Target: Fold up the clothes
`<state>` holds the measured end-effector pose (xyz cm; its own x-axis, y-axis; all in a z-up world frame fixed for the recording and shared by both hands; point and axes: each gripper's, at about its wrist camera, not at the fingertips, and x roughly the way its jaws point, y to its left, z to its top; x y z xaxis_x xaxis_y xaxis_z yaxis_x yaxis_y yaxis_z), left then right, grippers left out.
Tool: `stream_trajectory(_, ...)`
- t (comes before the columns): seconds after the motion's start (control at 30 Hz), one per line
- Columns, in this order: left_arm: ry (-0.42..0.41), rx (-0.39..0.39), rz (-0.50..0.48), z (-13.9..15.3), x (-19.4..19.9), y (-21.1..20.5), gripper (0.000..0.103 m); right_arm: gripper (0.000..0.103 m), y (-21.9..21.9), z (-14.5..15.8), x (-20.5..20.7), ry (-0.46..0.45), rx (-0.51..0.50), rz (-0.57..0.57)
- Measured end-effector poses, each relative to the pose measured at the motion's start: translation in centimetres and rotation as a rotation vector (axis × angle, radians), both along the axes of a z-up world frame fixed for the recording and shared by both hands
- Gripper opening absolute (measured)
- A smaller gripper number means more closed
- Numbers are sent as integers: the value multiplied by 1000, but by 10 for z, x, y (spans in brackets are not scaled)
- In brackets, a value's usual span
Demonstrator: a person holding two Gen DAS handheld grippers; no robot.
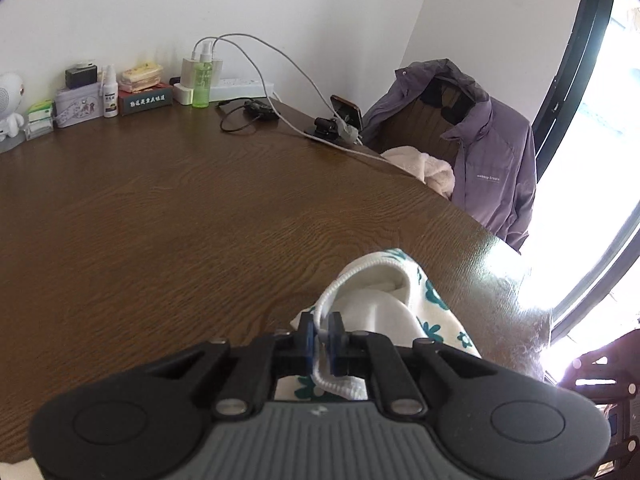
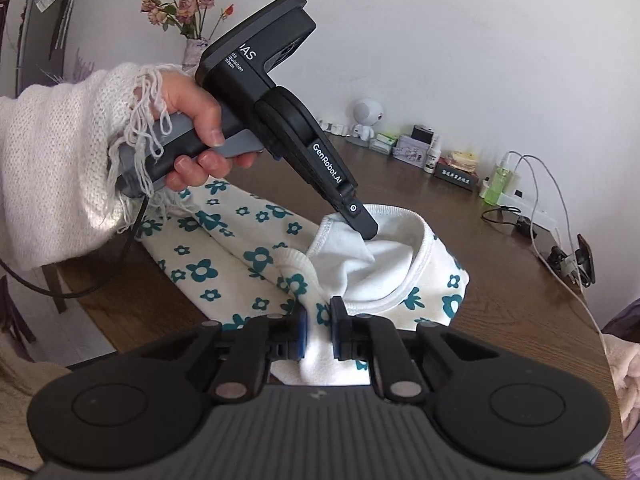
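A white garment with teal flowers (image 2: 248,264) lies on the brown wooden table (image 2: 500,248); its white lining and ribbed hem show. In the left wrist view the garment (image 1: 424,300) sits near the table's right edge. My left gripper (image 1: 322,330) is shut on the ribbed white hem. In the right wrist view the left gripper (image 2: 368,232) pinches the opening's edge. My right gripper (image 2: 318,320) is shut on a fold of the garment's white fabric, just in front of the opening.
Bottles, boxes, a power strip (image 1: 236,86) and cables (image 1: 280,116) line the far table edge by the wall. A phone on a stand (image 1: 346,116) sits near the table corner. A purple jacket (image 1: 496,160) hangs on a chair beside the window.
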<state>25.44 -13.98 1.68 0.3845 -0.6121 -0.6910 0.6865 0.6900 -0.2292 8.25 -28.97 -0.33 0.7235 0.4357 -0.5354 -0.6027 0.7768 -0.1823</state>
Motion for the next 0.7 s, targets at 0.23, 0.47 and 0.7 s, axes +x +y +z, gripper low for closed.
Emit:
stream_trajectory(0.23,32,14,100,-16,12,17,7,11,8,-19,-1,-4,-29,15)
stream_trajectory(0.47,23,-32,133,-10,11,28,7,11,5,-18,-10,-82,43,-1)
stream_trajectory(0.7,33,-3,149,-11,11,27,16,11,11,-27,-8,-52,8,29)
